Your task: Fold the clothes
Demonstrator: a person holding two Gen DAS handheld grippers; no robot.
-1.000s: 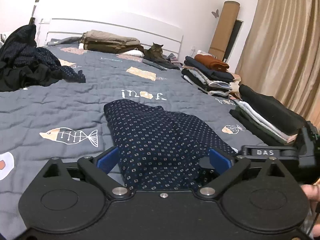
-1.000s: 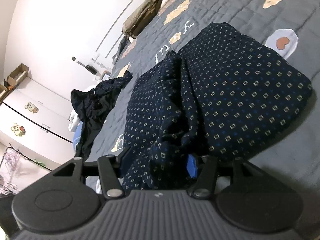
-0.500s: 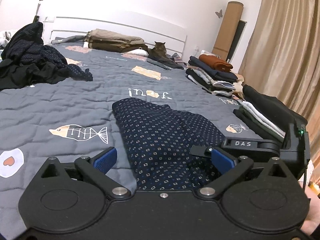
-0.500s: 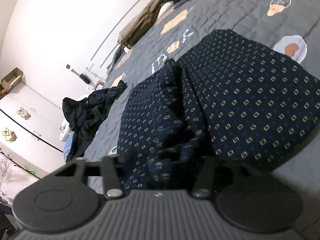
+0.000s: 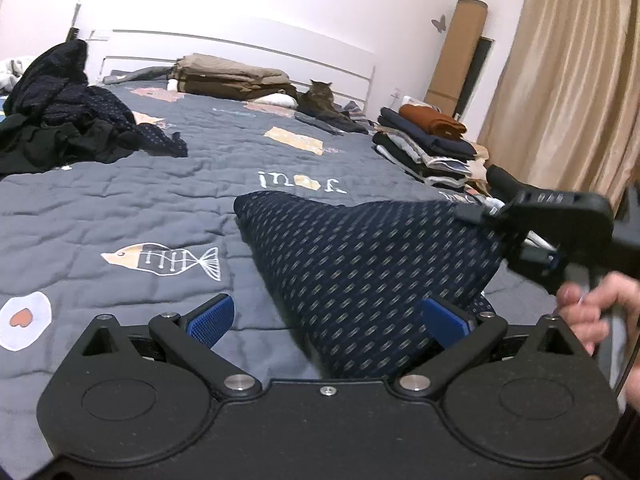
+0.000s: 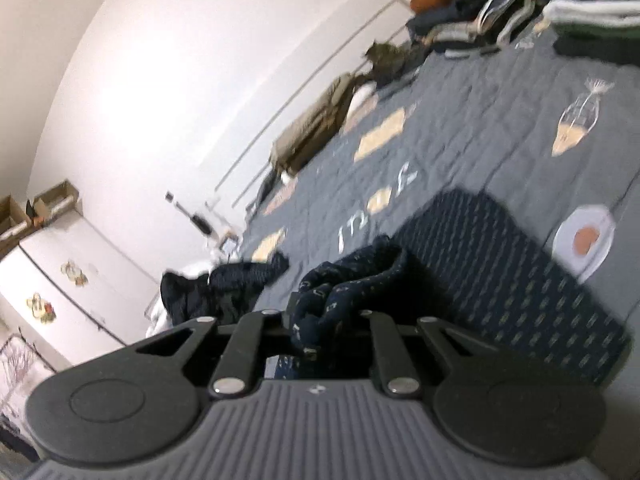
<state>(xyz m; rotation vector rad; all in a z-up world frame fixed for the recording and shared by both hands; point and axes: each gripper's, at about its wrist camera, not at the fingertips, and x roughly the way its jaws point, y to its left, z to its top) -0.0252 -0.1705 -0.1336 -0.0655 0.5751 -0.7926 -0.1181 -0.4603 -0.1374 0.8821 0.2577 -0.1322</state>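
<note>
Near the bed's foot edge, on the grey quilt (image 5: 120,200), the dotted navy garment (image 5: 360,272) is spread, one corner raised off the bedding. That corner is pinched by the right gripper (image 6: 324,320), whose jaws are closing on a bunched wad of cloth. The left gripper (image 5: 328,320) is held wide open, fabric between its pads but unclamped. With so small a bite, the corner could slip free, and the unpinned near edge could be dragged askew.
</note>
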